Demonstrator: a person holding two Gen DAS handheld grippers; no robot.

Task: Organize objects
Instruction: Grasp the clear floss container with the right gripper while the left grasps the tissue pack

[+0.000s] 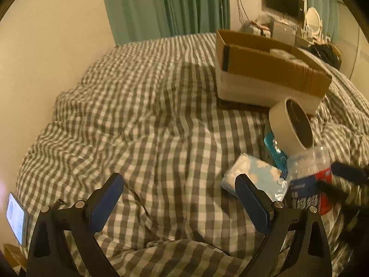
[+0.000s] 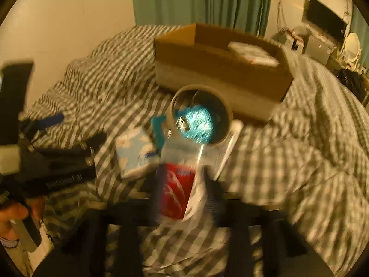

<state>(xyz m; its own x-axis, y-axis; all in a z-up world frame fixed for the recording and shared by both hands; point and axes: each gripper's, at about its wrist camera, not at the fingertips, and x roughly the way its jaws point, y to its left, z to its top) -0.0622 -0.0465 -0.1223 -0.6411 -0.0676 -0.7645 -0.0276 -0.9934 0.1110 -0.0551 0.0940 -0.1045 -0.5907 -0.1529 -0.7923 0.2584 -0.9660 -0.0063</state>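
The right claw (image 2: 182,198) is clenched on a clear tub with a red label (image 2: 175,191), holding it centre-low in the right wrist frame, its long axis running up the frame toward the cardboard box (image 2: 221,69). The box sits upper centre on the checked bed (image 2: 299,161), straight ahead of the tub and well apart from it, with the roll of tape (image 2: 175,106) standing between them. The coming move seems to turn on that line: the tub has to clear the tape to reach the open box. The right wrist picture is smeared, so the exact seat of the tub between the jaws is hard to judge.

The left claw (image 1: 180,198) is released, jaws wide and empty over bare bedding at the lower centre of its frame. The light blue tissue pack (image 1: 251,173) lies just beside its right-hand finger, lower right of that frame, so the left claw is the nearer one to it. A teal packet (image 1: 275,152) lies under the tape, partly hidden.

In the left wrist view the tub's label carries white characters on dark blue, too blurred to read. No brand is legible. A lit phone (image 1: 16,217) lies at the lower left edge.
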